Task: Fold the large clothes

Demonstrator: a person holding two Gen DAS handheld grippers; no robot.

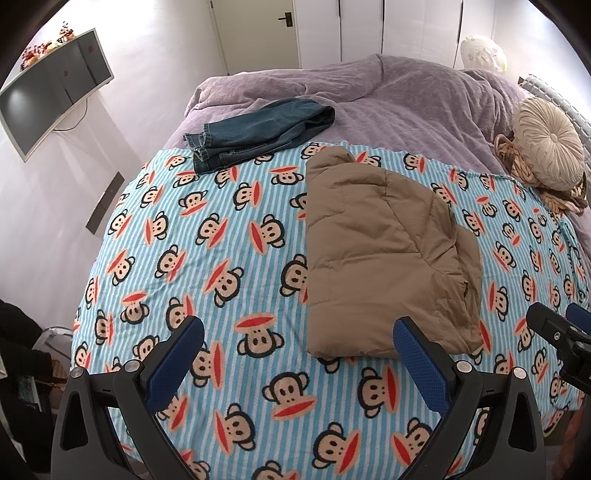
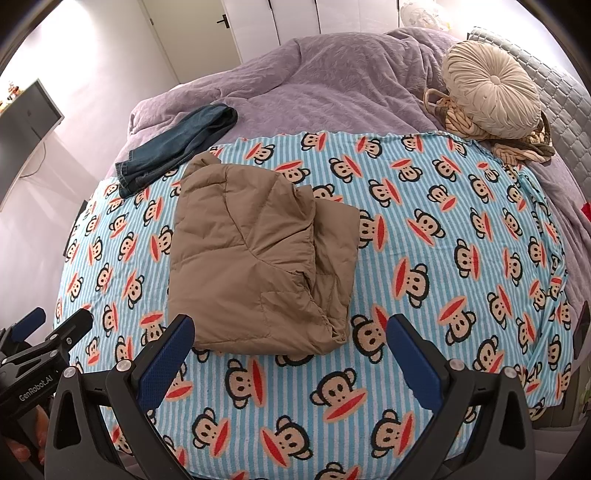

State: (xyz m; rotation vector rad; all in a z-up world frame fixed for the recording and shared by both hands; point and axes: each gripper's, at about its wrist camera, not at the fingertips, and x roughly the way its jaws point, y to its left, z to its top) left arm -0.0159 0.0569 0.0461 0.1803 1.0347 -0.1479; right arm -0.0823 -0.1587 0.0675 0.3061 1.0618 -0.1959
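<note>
A tan quilted jacket (image 1: 384, 254) (image 2: 258, 258) lies folded into a thick bundle on the striped monkey-print blanket (image 1: 221, 258) (image 2: 443, 258). Folded blue jeans (image 1: 258, 133) (image 2: 177, 147) lie behind it, half on the blanket's far edge. My left gripper (image 1: 299, 343) hangs open above the blanket, just near and left of the jacket, with nothing between its fingers. My right gripper (image 2: 290, 339) is open too, its blue pads (image 2: 410, 358) either side of the jacket's near edge, apart from it. Each gripper shows at the edge of the other's view.
A purple duvet (image 1: 388, 96) (image 2: 332, 85) covers the far half of the bed. A round cream cushion (image 1: 546, 144) (image 2: 491, 96) sits on knotted rope cushions at the right. A monitor (image 1: 48, 92) hangs on the left wall, a door (image 1: 258, 29) beyond.
</note>
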